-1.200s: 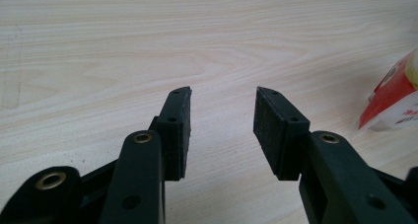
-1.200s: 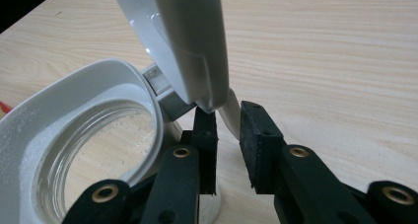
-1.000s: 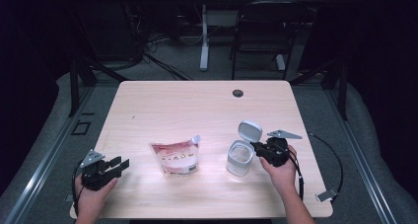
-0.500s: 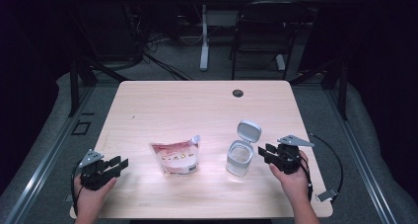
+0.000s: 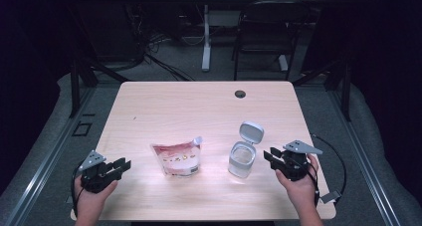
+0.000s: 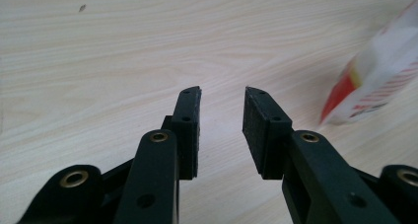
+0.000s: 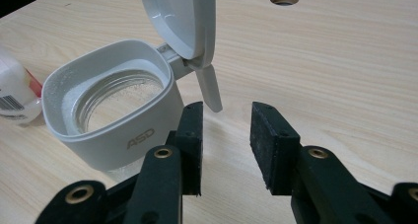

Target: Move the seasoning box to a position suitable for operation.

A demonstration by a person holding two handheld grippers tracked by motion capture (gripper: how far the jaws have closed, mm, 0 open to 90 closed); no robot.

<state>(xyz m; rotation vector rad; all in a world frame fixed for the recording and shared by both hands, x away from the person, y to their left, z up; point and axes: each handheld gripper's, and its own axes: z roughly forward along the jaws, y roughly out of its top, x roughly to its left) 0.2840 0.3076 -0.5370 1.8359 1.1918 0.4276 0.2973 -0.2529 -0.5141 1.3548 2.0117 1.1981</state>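
1. My left gripper (image 5: 118,167) sits at the lower left of the high view, low over the table (image 5: 199,106), held in my left hand (image 5: 89,198). Its fingers (image 6: 187,130) stand partly apart with bare wood between them; they have just been closing and hold nothing.
2. Right of it, near the middle of the frame and a little left, the red and white pouch (image 5: 176,159) is on the table, its top corner pointing to the upper right. In the left gripper view the pouch (image 6: 379,81) lies blurred at the right edge, apart from my fingers.
3. Further right stands the clear jar (image 5: 242,161) with a grey collar, upright, just beside the pouch but not touching it. Its hinged lid (image 5: 251,133) is flipped open and stands up behind the mouth. In the right gripper view the jar (image 7: 113,130) fills the left half, and the lid (image 7: 185,17) rises at the top centre.
4. At the lower right of the high view is my right gripper (image 5: 271,158), pointing left at the jar and just short of it. Its fingers (image 7: 271,145) are partly open; they have just been closing a little, with nothing between them. The left-hand finger is just beside the jar's collar; I cannot tell whether it touches.
5. A round hole (image 5: 240,93) lies at the upper right part of the table.
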